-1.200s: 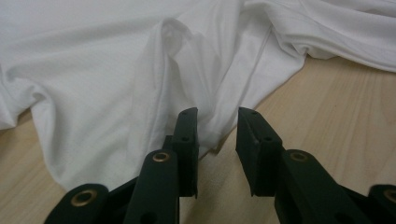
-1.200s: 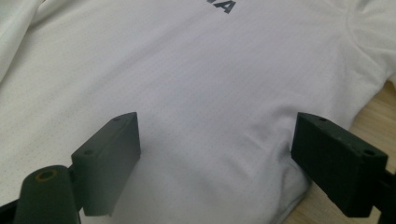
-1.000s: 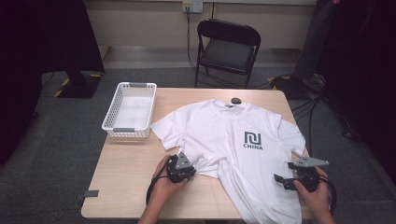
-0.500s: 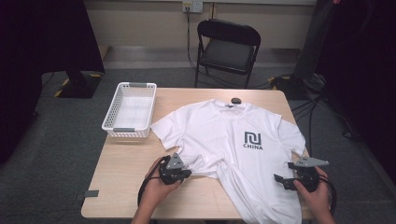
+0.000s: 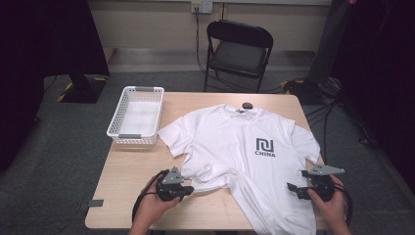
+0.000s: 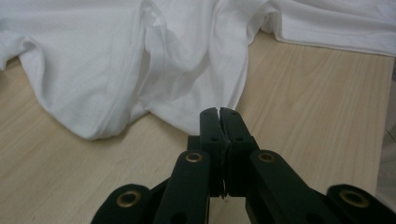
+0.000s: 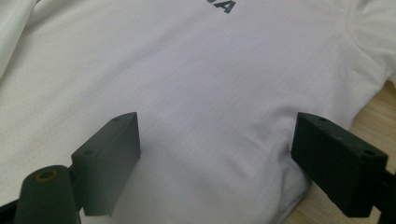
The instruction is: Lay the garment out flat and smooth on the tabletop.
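Grey carpet all round, black folding chair (image 5: 238,49) behind the far edge, pale wooden table (image 5: 127,174) in the middle. White T-shirt (image 5: 240,147) spread face up across the table's right half, collar toward the chair, dark logo on the chest, lower hem trailing off the near edge. White plastic basket (image 5: 136,115) at the table's far left corner, just beside the shirt's left sleeve but apart from it. Small dark object (image 5: 247,105) just beyond the collar, too small to identify.

Left gripper (image 5: 188,188) low over the bare wood near the front edge, held by the left hand (image 5: 152,203) coming in from below, pointing toward the bunched near-left part of the shirt. Jaws fully together in the left gripper view (image 6: 219,114), with a thin sliver of white cloth seemingly pinched at the tips, though hard to confirm from this angle; folds of the shirt (image 6: 140,70) rumpled and drawn toward the tips.

Right gripper (image 5: 298,188) at the shirt's right side near the table's front right corner, gripped by the right hand (image 5: 329,200), wrist level, grey three-cornered plate on top. Jaws spread wide in the right gripper view (image 7: 217,158), one on each side of flat white fabric (image 7: 210,84), nothing pressed between them.
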Demonstrator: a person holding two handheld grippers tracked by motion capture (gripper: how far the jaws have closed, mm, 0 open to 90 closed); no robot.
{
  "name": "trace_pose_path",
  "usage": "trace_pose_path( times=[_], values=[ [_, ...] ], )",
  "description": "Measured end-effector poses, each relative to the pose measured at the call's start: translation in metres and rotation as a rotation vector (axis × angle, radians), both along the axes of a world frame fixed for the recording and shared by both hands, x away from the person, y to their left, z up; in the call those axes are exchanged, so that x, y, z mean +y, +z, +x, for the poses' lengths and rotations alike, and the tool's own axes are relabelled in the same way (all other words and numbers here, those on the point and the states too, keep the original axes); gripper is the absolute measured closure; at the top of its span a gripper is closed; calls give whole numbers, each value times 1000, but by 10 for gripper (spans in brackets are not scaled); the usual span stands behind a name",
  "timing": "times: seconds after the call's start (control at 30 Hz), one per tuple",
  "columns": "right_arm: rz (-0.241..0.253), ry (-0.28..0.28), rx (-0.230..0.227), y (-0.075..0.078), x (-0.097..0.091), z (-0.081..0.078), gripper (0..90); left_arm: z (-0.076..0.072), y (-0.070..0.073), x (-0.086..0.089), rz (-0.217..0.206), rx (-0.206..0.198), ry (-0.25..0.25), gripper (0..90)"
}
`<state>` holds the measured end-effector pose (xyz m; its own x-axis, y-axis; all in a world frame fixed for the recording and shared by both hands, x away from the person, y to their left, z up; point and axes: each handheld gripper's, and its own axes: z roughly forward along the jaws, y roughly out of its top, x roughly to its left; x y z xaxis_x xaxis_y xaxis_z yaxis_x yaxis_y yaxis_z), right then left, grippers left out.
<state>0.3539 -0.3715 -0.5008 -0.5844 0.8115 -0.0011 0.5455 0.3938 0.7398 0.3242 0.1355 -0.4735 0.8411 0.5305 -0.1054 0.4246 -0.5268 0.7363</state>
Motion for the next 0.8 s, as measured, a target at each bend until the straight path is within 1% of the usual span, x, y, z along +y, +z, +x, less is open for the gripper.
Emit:
trace_pose_path(
  times=[0.1, 0.17, 0.23, 0.37, 0.53, 0.6, 0.7, 0.8],
  values=[
    [0, -1, 1, 0, 0, 0, 145, -4, 0, 9, 0, 4, 6, 892],
    [0, 0, 0, 0, 0, 0, 145, -7, 1, 14, -13, 18, 15, 893],
    [0, 0, 0, 0, 0, 0, 145, -10, 1, 20, -16, 24, 18, 893],
    [0, -1, 1, 0, 0, 0, 145, -16, 0, 30, 3, 36, 28, 893],
    [0, 0, 1, 0, 0, 0, 145, -21, 0, 45, -17, 44, 52, 893],
    [1, -1, 1, 0, 0, 0, 145, -23, 0, 52, -15, 48, 53, 893],
    [0, -1, 1, 0, 0, 0, 145, -26, -2, 64, -33, 63, 70, 893],
    [1, -1, 1, 0, 0, 0, 145, -29, -4, 73, -31, 69, 82, 893]
  ],
)
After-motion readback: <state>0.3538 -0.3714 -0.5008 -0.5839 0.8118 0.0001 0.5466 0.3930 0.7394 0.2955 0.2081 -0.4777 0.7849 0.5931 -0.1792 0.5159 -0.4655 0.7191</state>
